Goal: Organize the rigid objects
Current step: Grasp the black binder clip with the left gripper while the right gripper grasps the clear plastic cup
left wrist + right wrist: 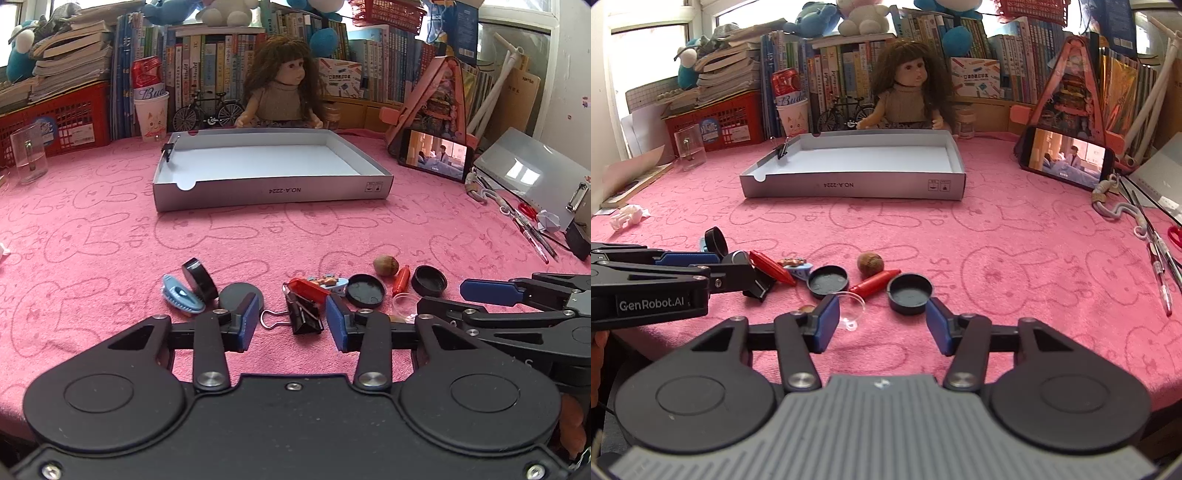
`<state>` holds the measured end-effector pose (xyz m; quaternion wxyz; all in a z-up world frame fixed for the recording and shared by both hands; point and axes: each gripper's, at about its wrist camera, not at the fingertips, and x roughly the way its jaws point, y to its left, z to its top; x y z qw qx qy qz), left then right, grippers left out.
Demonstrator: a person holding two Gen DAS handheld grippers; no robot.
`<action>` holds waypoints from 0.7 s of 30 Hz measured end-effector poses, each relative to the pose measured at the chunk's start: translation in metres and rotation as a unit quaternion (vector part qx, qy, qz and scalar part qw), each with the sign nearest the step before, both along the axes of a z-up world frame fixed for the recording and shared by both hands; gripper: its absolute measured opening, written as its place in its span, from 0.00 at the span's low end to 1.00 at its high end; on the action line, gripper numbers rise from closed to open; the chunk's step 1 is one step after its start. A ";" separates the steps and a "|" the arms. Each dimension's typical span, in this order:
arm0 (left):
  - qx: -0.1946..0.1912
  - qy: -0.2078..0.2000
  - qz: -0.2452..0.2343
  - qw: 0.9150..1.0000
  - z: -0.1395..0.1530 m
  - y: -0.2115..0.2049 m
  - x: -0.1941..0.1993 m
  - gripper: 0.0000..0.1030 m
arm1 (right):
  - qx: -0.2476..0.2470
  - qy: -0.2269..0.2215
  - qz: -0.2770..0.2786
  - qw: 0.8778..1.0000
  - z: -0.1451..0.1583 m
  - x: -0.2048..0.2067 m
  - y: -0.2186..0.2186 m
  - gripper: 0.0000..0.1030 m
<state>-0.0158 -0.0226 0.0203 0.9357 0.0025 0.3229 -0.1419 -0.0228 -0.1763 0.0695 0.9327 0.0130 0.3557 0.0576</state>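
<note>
The left wrist view shows the left gripper (pixel 292 319) low over a pink rabbit-print cloth (pixel 110 236), its blue pads partly apart with bare gaps on both sides of a black binder clip (pixel 303 312) that lies between and just beyond them; the pads do not press on it. Just left of its left finger lie a flat black disc (pixel 236 293), a blue hair clip (pixel 183 295) and a black round case (pixel 200 277) standing on edge. Ahead of its right finger lie a red piece (pixel 308 287), a small colourful figure (pixel 328 280) and a black lid (pixel 365 290); further right sit a brown nut (pixel 385 265), a red crayon-like stick (pixel 402 277) and a second black cap (pixel 429 281).

In the right wrist view the right gripper (pixel 882 321) is about half open and holds nothing. A clear plastic dish (pixel 851 301) lies just beside its left finger, and the second black cap touches or nearly touches the tip of its right finger; I cannot tell which.

Well beyond both grippers, across the cloth, the grey cardboard tray (pixel 273 190) lies with a small black clip (pixel 168 150) on its far left wall. Behind the tray sits a doll (pixel 280 92); to its right a phone (pixel 436 155) leans, screen lit.
</note>
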 end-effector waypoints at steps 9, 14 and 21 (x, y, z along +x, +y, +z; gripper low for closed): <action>0.024 0.010 -0.015 1.000 -0.013 -0.016 0.012 0.19 | -0.011 0.005 0.028 1.000 -0.001 -0.005 0.001 0.60; 0.026 0.001 -0.011 1.000 -0.009 -0.010 0.010 0.12 | -0.024 0.008 0.033 0.999 -0.003 -0.003 0.003 0.60; 0.041 -0.003 -0.002 0.999 -0.005 0.002 0.003 0.12 | -0.028 0.014 0.032 0.999 -0.008 0.000 0.002 0.60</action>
